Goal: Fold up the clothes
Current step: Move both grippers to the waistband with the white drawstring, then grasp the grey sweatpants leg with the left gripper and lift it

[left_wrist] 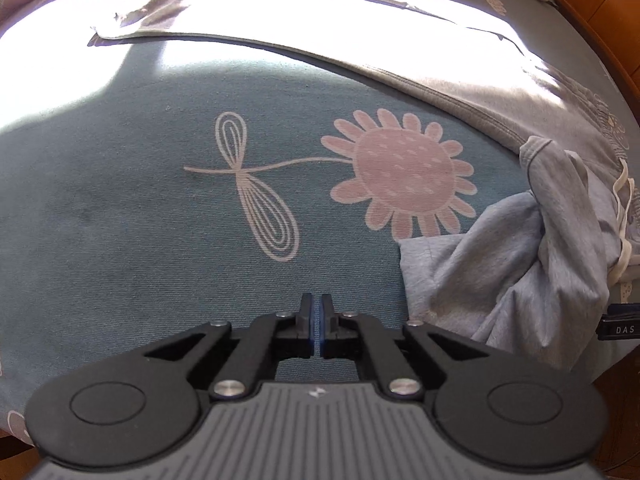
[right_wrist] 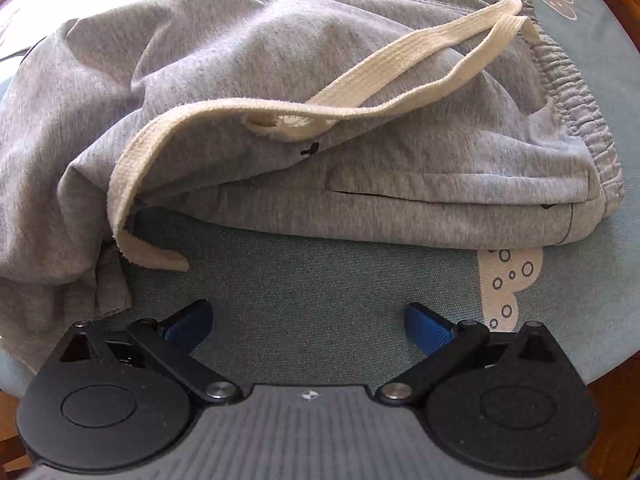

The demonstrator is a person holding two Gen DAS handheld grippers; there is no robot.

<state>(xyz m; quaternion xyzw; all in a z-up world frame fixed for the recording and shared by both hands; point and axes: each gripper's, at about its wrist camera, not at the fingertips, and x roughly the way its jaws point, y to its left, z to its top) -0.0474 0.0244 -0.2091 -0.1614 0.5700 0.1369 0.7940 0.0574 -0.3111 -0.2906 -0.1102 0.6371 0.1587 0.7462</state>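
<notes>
Grey sweatpants (right_wrist: 280,92) lie bunched on a teal bedspread (right_wrist: 304,292), waistband at the right, with a cream drawstring (right_wrist: 360,92) looped across them. My right gripper (right_wrist: 308,320) hovers open over bare spread just in front of the pants' edge, nothing between its blue pads (right_wrist: 428,326). In the left wrist view the same pants (left_wrist: 520,256) sit crumpled at the right, their leg stretching back into bright sunlight. My left gripper (left_wrist: 317,320) is shut with nothing in it, over bare spread left of the pants.
The teal spread (left_wrist: 120,220) carries a pink flower print (left_wrist: 400,172) and a dragonfly print (left_wrist: 256,184). A brown wooden frame (left_wrist: 600,12) curves along the right. Strong sun washes out the far part of the bed. A black part of the other gripper (left_wrist: 618,326) shows at the right edge.
</notes>
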